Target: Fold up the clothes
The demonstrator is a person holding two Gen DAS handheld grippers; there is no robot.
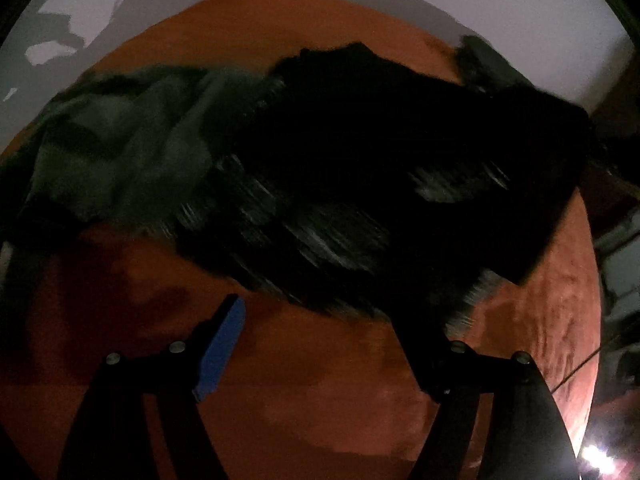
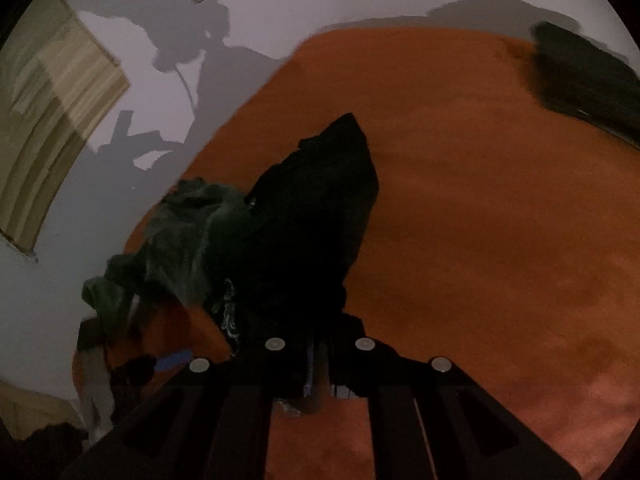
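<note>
My right tongs [image 2: 318, 376] are pinched on a corner of the black garment [image 2: 312, 216], which trails up across the orange bedspread [image 2: 480, 220]. My left tongs [image 1: 320, 344] gape wide with nothing in them, just short of that garment's near edge. The grey-green garment [image 2: 180, 240] overlaps the black one and may drag along if I pull. I can read no label or writing.

An orange bedspread [image 2: 480, 208] carries a black garment [image 2: 312, 208], a crumpled grey-green garment [image 2: 184, 240] and a dark folded piece [image 2: 584, 80]
</note>
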